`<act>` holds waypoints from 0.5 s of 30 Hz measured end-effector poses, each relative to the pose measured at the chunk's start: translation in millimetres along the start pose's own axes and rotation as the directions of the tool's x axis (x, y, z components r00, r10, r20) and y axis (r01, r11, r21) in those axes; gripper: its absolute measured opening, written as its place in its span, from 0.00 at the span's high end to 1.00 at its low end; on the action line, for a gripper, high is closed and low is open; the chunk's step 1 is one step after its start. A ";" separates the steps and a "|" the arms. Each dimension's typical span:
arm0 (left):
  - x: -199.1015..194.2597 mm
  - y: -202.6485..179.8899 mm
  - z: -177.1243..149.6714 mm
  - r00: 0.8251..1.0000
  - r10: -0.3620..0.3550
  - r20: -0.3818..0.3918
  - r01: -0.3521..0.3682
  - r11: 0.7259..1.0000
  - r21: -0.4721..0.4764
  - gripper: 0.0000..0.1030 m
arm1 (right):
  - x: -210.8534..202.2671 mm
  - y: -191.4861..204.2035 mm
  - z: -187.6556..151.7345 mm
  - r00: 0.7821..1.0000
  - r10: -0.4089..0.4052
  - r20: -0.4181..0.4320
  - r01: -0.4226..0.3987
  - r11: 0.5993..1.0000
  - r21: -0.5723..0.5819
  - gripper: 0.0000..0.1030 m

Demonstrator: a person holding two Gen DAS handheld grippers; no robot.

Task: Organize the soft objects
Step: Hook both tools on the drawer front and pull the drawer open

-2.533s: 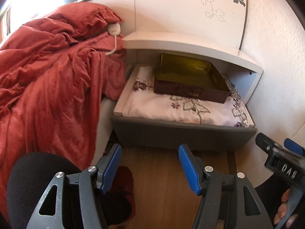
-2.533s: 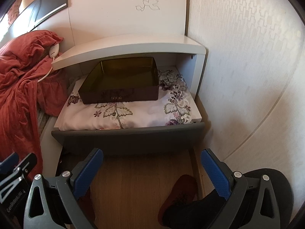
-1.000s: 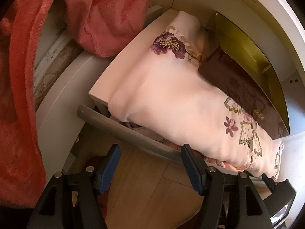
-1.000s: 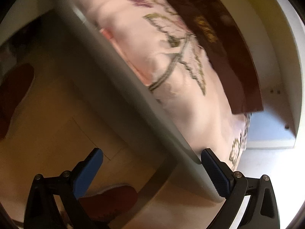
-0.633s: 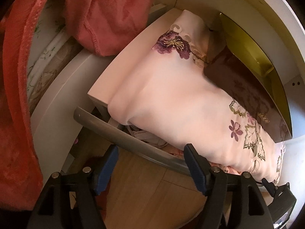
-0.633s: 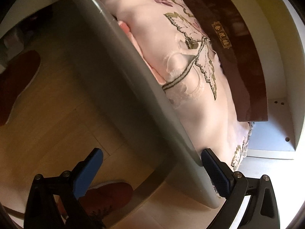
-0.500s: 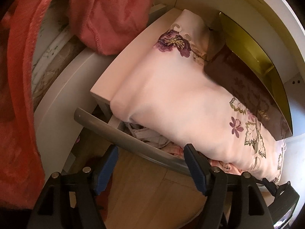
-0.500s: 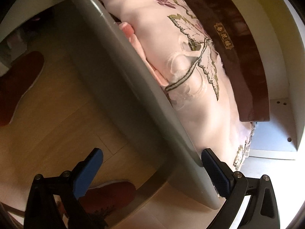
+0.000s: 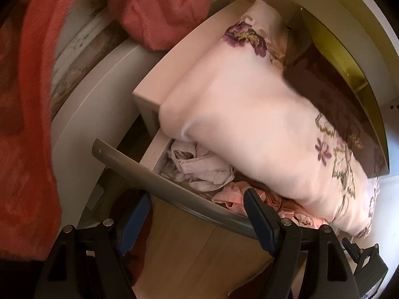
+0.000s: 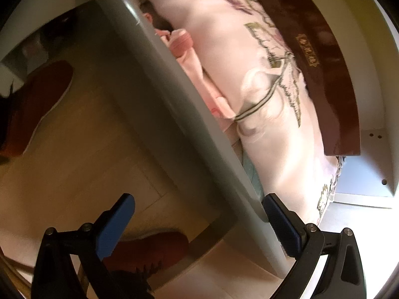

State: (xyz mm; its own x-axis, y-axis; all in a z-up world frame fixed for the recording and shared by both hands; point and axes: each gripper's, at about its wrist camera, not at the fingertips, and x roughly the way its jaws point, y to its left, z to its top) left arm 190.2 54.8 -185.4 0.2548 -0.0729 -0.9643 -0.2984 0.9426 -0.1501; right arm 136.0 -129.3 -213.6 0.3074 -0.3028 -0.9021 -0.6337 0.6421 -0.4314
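Each black claw has blue ribbed pads and silver screws.

The pillow covers most of the drawer, so only a strip of crumpled clothes shows along its front edge — how many pieces lie there cannot be told. In the right wrist view the drawer front and the floor are blurred, and the gold lettering on the brown box is too small to read. The box's far side is hidden under the shelf. The red blanket runs off the left edge. Both slippers are partly hidden — one is cut by the left edge, the other sits behind the right tongs.
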 end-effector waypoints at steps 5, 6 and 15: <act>11.7 9.1 -17.7 0.998 0.046 -0.044 -0.046 0.999 0.002 0.23 | -3.0 4.2 1.2 0.998 0.035 -0.047 -0.033 0.998 0.048 0.00; 13.2 11.3 -20.9 0.997 0.054 -0.056 -0.054 0.999 0.001 0.23 | -3.5 5.9 0.7 0.998 0.036 -0.055 -0.032 0.998 0.057 0.00; 15.0 30.4 -53.2 0.989 0.098 -0.108 -0.097 0.995 0.009 0.23 | -2.2 31.5 -5.6 0.988 -0.004 -0.156 0.010 0.999 0.043 0.00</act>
State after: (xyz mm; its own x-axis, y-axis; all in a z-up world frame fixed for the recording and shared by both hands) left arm 136.0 65.0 -216.0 0.1235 -0.0154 -0.9922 -0.3139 0.9479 -0.0538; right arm 111.4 -112.3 -225.2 0.1955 -0.4110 -0.8904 -0.5996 0.6684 -0.4401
